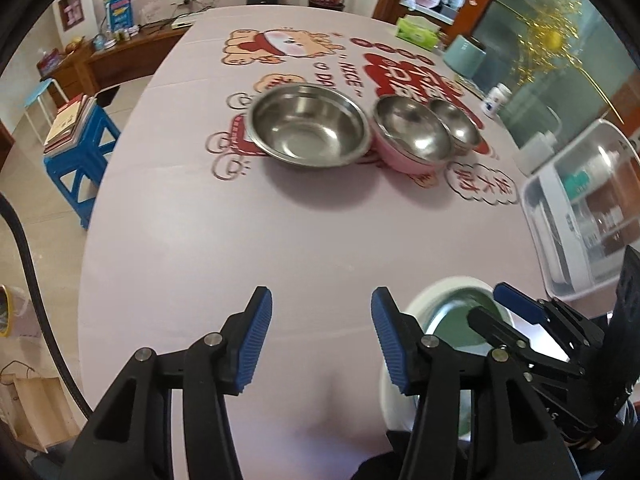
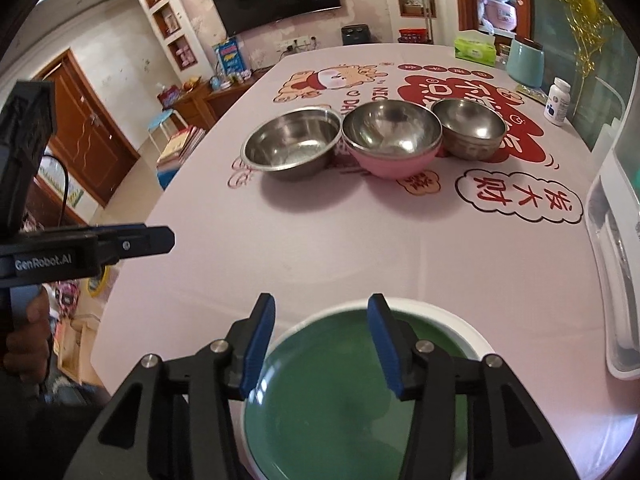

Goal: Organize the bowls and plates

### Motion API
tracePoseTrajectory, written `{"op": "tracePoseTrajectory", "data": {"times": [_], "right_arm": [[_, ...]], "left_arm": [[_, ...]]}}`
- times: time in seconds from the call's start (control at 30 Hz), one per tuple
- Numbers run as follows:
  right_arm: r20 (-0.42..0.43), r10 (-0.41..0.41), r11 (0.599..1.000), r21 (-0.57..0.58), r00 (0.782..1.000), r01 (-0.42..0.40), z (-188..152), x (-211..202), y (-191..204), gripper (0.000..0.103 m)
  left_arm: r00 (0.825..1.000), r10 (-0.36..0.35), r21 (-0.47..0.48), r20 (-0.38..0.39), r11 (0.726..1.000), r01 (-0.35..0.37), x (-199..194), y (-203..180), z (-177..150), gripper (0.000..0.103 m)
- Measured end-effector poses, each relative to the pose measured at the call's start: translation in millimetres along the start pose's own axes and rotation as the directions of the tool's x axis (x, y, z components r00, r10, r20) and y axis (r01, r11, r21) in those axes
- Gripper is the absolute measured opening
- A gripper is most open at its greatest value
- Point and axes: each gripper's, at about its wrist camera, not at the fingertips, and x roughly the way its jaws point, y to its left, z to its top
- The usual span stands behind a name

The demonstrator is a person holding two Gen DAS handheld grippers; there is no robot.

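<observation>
Right tool point(image 2: 322, 344) released, pads spread over the green plate point(image 2: 344, 412) at the near tabletop point(image 2: 320, 248) edge, gripping nothing. Left tool point(image 1: 322, 340) released too, hanging over bare cloth. Further out: steel bowl point(image 2: 294, 146), pink bowl point(image 2: 394, 142), small steel bowl point(image 2: 468, 126) lined up mid-tabletop.

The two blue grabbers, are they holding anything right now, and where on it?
Nothing is held. The left gripper is open over bare tablecloth. The right gripper is open above the green plate, its pads not pressing on it.

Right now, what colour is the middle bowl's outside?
Pink, steel inside; middle bowl shows best in the right wrist view.
</observation>
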Motion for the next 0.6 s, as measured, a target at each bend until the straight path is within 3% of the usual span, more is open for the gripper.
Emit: {"op": "tracePoseTrajectory", "data": {"times": [0.6], "right_arm": [[-0.008,0.055,0.998,0.028,0.998,-0.055,67.4,56.1,35.5,0.049]], "left_arm": [[0.999,0.044,-0.093,0.021,0.995,-0.042,23.7,56.7,64.9,0.058]]}}
